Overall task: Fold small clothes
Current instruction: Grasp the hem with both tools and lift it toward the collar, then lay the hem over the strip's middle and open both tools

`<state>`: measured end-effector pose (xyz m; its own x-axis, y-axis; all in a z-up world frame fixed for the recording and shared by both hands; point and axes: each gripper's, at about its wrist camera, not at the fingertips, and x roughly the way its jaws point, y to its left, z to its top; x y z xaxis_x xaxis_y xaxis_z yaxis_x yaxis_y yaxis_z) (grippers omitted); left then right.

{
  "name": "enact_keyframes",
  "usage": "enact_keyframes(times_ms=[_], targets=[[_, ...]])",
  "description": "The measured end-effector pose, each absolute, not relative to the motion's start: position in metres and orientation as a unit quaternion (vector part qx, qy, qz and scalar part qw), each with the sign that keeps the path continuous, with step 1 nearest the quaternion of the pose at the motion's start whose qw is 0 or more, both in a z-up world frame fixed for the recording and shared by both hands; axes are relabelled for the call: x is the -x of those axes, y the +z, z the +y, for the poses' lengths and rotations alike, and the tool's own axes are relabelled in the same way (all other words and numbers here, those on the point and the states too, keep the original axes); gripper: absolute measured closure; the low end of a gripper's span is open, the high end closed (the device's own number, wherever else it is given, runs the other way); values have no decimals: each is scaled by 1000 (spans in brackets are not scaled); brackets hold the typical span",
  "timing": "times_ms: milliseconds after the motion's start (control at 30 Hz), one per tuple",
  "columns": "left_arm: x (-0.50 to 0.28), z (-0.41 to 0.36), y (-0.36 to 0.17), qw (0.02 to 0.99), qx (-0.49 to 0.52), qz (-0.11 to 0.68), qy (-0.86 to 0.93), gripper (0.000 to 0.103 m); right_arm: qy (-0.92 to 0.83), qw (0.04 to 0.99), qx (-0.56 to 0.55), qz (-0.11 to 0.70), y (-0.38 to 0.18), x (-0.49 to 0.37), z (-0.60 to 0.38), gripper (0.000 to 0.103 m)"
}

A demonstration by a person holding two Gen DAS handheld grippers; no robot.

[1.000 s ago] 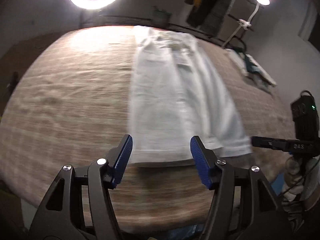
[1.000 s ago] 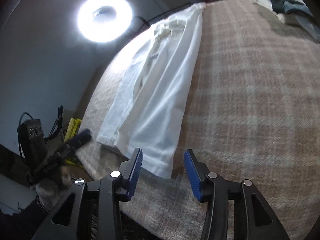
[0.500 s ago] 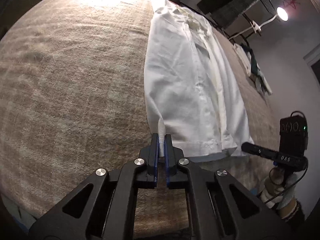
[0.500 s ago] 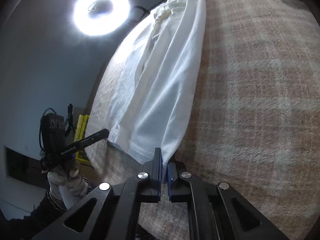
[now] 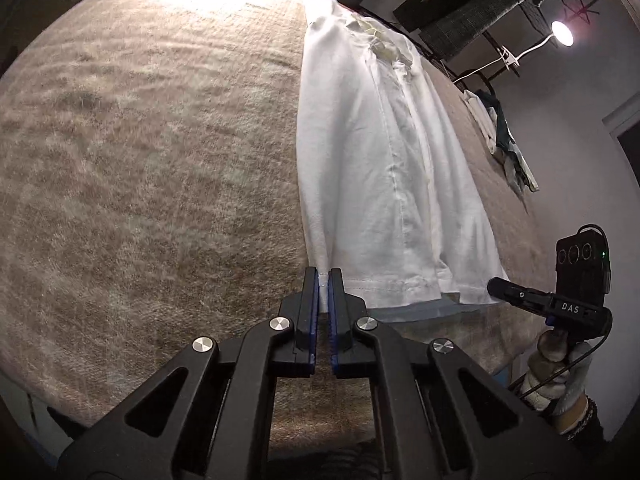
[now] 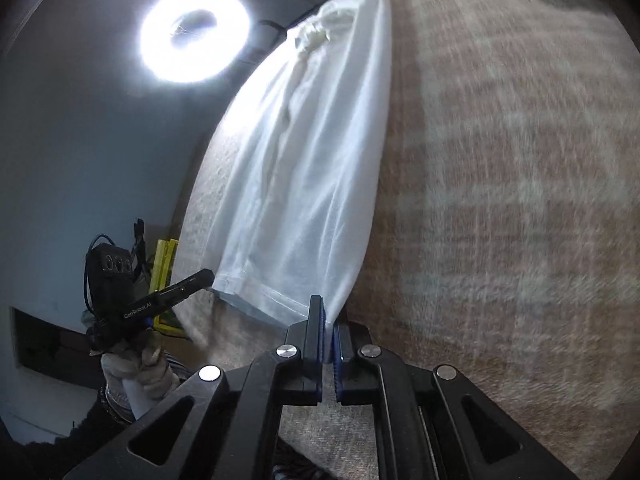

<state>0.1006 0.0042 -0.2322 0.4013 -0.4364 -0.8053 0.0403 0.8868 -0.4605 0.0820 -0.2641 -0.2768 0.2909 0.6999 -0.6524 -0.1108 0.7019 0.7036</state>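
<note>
A long white garment (image 5: 380, 168) lies stretched over a brown plaid blanket (image 5: 152, 168). My left gripper (image 5: 324, 276) is shut on the garment's near left hem corner, which is lifted off the blanket. My right gripper (image 6: 329, 316) is shut on the near right hem corner of the same garment (image 6: 304, 184), also lifted. The hem hangs taut between the two. The right gripper shows in the left wrist view (image 5: 500, 286), and the left gripper shows in the right wrist view (image 6: 202, 278).
A pile of other clothes (image 5: 504, 140) lies at the blanket's far right edge. A ring light (image 6: 196, 32) glares beyond the far end. A clip lamp (image 5: 560, 34) shines at the back right. A yellow object (image 6: 164, 272) stands beside the table.
Both grippers went from open to shut on the hem corners, and have lifted the near hem off the blanket.
</note>
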Motion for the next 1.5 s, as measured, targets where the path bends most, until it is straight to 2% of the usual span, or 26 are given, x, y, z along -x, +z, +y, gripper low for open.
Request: enact_keyframes(times_ms=[367,667,967,1433,1500], targets=[[-133,-2,-195,833,199,489,-166,101,284,741,-339,506,-263,-100,-280,102],[-198,-3,-179,848,216,458,-154,101,267,763,-347,475,-236,-160,-286,102],[-265,-4,-196,851,211,463,-130,101,246,767,-357,473,-244,-222,-287,102],[-293,-11,-226,846,200,480,-116,101,224,764,-353,491,-270,-264,-291,102],[-294,-11,-225,850,194,476,-111,101,220,767,-347,492,-270,-267,-292,97]])
